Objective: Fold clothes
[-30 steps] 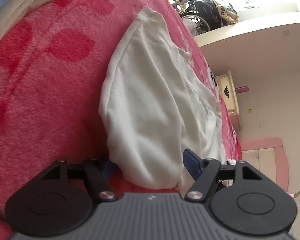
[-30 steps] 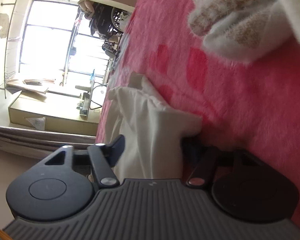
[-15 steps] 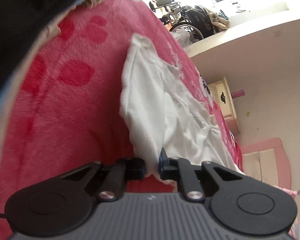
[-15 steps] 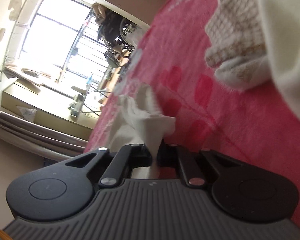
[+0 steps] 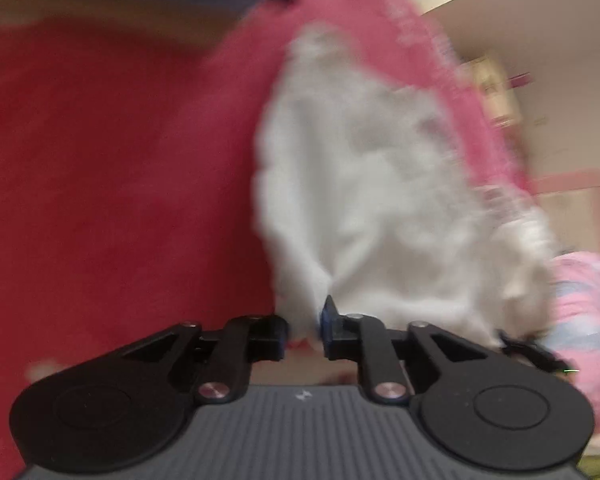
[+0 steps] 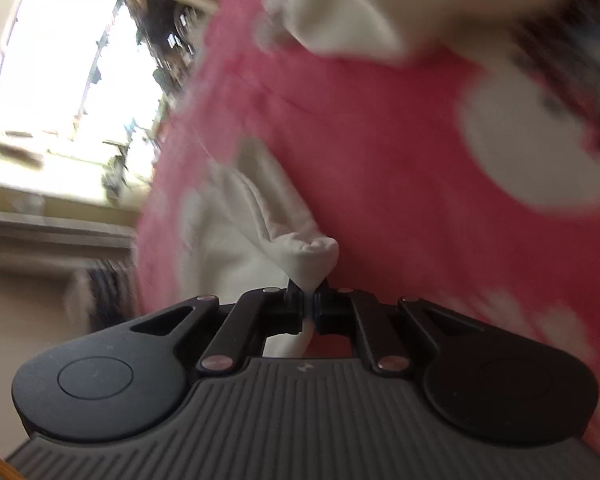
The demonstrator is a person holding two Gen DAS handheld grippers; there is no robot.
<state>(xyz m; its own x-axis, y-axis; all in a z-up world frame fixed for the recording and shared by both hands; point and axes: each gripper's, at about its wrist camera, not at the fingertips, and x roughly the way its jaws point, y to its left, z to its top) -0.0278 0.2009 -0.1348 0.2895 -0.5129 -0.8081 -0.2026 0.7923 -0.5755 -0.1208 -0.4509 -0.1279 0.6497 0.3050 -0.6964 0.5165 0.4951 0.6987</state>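
Over the fuzzy red blanket (image 5: pixel 100 180), both claws (image 5: pixel 305 330) (image 6: pixel 307 307) pinch bunched, soft white garment (image 5: pixel 372 200).

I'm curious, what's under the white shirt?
A pink blanket lies under the white shirt and shows all around it. Whatever is directly beneath the cloth is covered.

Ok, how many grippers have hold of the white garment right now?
2. The left gripper pinches a bunched edge of the white garment over the pink blanket; the right gripper is clamped on another gathered corner. Both views are blurred.
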